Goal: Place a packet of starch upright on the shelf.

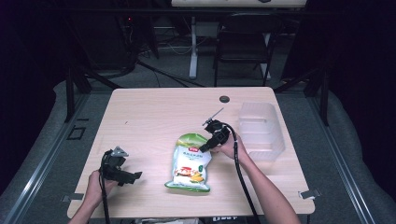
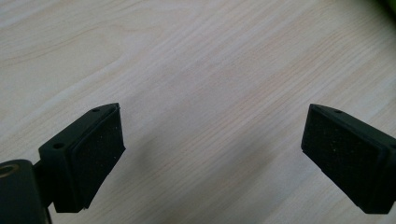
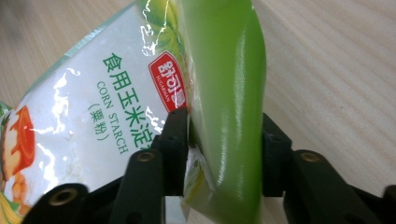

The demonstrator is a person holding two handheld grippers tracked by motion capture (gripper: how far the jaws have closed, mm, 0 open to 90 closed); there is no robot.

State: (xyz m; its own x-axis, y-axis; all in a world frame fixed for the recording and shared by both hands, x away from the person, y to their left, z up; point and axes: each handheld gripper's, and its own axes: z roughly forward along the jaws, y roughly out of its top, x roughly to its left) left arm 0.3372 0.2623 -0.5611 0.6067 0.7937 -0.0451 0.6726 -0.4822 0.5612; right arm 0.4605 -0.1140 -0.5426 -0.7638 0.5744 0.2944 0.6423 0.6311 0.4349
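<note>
On the light wood table (image 1: 154,112) in a dark room w/ 1 chair (image 1: 243,44) behind: your left gripper (image 2: 212,154) hangs wide apart, holding nothing. 1 corn starch bag (image 1: 190,163) lies mid-table; your right gripper (image 3: 224,140) pinches its edge. 1 clear bin (image 1: 261,130) sits at the right.

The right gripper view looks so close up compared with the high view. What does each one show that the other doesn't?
The right gripper view alone lets you read the corn starch bag's print, "CORN STARCH", and see the right hand-held gripper pinching a green fold of it between its jaws.

The high view alone shows the whole wooden table, a clear plastic bin at its right, the left hand-held gripper and a chair beyond the table.

Both show the bag, the right hand-held gripper and the tabletop.
</note>
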